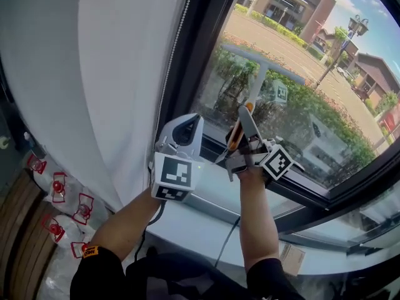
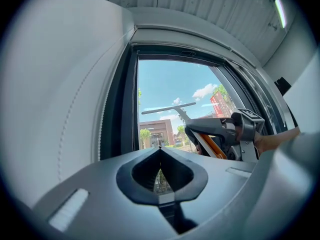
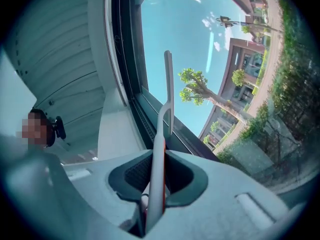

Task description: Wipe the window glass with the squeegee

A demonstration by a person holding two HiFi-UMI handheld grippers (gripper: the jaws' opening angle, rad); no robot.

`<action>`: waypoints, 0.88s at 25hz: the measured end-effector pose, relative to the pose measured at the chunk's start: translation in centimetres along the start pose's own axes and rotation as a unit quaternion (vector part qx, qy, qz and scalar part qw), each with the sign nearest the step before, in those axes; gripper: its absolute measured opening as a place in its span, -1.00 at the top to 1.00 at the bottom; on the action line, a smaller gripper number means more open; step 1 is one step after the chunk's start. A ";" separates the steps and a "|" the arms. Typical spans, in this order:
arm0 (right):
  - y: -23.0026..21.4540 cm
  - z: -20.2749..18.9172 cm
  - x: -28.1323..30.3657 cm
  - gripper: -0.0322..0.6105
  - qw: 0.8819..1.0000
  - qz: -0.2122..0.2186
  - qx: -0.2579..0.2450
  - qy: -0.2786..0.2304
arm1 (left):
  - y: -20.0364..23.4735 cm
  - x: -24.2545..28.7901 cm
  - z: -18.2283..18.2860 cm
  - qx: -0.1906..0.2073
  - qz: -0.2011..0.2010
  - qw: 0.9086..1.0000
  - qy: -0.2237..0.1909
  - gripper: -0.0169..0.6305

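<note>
The right tongs (image 3: 155, 181) clamp a grey-and-orange T-shaped squeegee (image 3: 168, 84); left tongs (image 2: 160, 171) together, empty.

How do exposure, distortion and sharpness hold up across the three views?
Head view: outdoors in bright daylight and well exposed, room at lower left dim, marker reflections on the glass. Left gripper view: heavy fisheye, dark corners, window frame bowed. Right gripper view: same fisheye, squeegee crisp, greenery at the right rim soft.
</note>
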State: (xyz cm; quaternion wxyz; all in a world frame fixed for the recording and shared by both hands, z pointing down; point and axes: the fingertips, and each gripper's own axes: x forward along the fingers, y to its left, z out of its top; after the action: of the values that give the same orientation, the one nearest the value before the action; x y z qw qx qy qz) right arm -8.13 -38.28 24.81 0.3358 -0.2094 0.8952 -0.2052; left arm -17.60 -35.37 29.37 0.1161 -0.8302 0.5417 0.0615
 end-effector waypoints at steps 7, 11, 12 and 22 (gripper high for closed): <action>-2.9 -5.0 -3.9 0.75 0.999 -0.021 0.041 0.009 | -1.1 -1.6 -4.9 -0.015 0.010 0.999 0.042 0.89; -3.3 -5.1 -4.1 0.75 0.999 -0.023 0.042 0.012 | -1.1 -1.7 -5.6 -0.013 0.015 0.998 0.055 0.89; -3.2 -5.1 -4.0 0.75 0.999 -0.021 0.043 0.012 | -1.2 -1.6 -5.7 -0.016 0.014 0.998 0.053 0.89; 0.1 -3.2 -3.4 0.75 1.000 0.010 0.004 0.013 | -1.7 -0.1 -4.6 -0.021 -0.002 1.000 0.017 0.89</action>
State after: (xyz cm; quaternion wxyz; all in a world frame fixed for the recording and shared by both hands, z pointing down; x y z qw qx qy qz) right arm -8.02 -35.70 28.72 0.3276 -0.1960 0.9005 -0.2082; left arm -16.24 -35.79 34.05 0.0896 -0.8347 0.5403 0.0582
